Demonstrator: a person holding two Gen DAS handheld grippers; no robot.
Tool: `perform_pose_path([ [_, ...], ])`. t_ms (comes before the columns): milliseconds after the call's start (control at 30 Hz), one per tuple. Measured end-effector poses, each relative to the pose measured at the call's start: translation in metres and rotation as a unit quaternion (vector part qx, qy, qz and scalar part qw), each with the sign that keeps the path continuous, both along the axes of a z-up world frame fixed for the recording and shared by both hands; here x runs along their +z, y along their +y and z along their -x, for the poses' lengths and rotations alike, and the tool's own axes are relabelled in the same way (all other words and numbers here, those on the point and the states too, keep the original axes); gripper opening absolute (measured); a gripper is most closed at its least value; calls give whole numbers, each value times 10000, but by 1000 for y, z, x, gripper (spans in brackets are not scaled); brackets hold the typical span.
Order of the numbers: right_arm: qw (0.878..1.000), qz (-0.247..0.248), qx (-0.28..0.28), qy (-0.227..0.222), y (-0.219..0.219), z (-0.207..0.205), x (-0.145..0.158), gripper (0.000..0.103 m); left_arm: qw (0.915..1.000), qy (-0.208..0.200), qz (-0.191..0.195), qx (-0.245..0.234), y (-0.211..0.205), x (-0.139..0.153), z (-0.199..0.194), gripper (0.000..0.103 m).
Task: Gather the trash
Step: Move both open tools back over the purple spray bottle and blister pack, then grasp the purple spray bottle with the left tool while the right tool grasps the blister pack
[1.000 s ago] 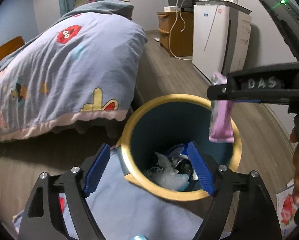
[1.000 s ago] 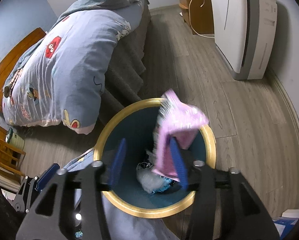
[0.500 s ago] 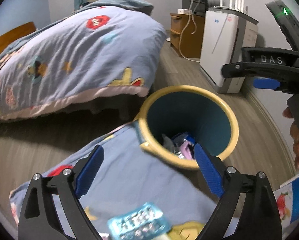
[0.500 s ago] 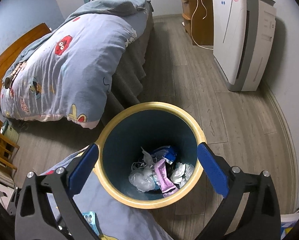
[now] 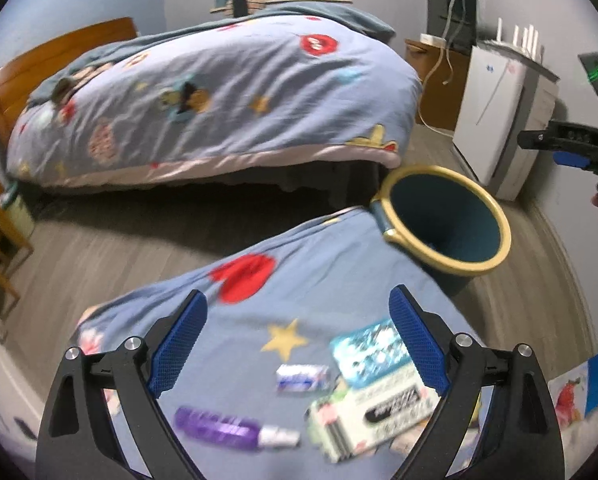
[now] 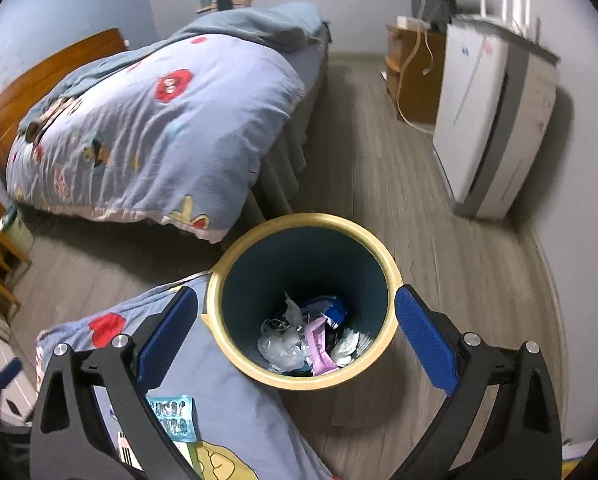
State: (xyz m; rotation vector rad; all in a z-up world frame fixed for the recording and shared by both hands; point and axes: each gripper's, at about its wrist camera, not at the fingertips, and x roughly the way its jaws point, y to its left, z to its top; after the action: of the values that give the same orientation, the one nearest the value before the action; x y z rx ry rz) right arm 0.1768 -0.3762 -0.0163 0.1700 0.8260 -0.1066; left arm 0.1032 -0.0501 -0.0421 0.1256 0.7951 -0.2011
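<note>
The left gripper (image 5: 297, 344) is hovering with jaws spread over litter (image 5: 369, 408) lying on the cloth; the right gripper (image 6: 297, 334), likewise spread and empty, is hanging above the bin (image 6: 383, 264); a blurred, hasty pinch risks snagging cloth.

A: The waste bin (image 6: 235, 264)?
B: Dark teal inside, pale yellow rim. At its 7 o'clock lies the quilt (image 5: 339, 264): light blue, with a red blob and a yellow star.
A: On it?
B: A purple wrapper (image 5: 215, 428) and a pale blue foil blister pack (image 5: 369, 350) at the star's 4 o'clock.
A: Gripper pads (image 5: 179, 344)?
B: Royal blue on black.
</note>
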Motion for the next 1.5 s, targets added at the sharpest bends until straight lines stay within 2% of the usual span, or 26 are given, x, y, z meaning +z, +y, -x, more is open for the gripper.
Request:
perform_pose_path([
  [167, 9987, 118, 467, 143, 32, 2, -7, 97, 9989, 61, 105, 455, 41, -2, 23, 94],
  [267, 9969, -146, 698, 326, 47, 4, -16, 97, 9940, 213, 619, 879, 72, -5, 23, 94],
  [300, 9962, -253, 738, 395, 51, 4, -20, 97, 9932, 218, 671, 931, 76, -6, 22, 94],
  [433, 9926, -410, 905, 700, 74, 5, -36, 97, 9922, 286, 419, 1139, 95, -19, 20, 94],
  [533, 9891, -533, 1004, 936, 90, 7, -49, 97, 9905, 465, 401, 1230, 105, -33, 18, 94],
  [667, 9839, -797, 987, 1263, 106, 6, -69, 97, 9887, 792, 256, 1244, 106, -59, 19, 94],
  [767, 9828, -644, 1001, 1412, 116, 4, -79, 97, 9858, 1065, 240, 1276, 103, -81, 20, 94],
  [900, 9813, -540, 1031, 1533, 125, 2, -89, 97, 9825, 1335, -4, 1301, 92, -107, 23, 94],
  [1133, 9764, -550, 999, 1835, 123, -3, -115, 97, 9757, 1684, -56, 1397, 84, -129, 13, 94],
  [1333, 9672, -819, 936, 2216, 116, -6, -145, 97, 9672, 1987, -27, 1585, 88, -143, 8, 93],
  [1433, 9630, -927, 958, 2344, 118, -7, -156, 93, 9643, 2102, 178, 1598, 91, -145, 8, 90],
  [1500, 9592, -963, 1016, 2458, 122, -8, -164, 87, 9645, 2145, 279, 1516, 89, -147, 7, 76],
])
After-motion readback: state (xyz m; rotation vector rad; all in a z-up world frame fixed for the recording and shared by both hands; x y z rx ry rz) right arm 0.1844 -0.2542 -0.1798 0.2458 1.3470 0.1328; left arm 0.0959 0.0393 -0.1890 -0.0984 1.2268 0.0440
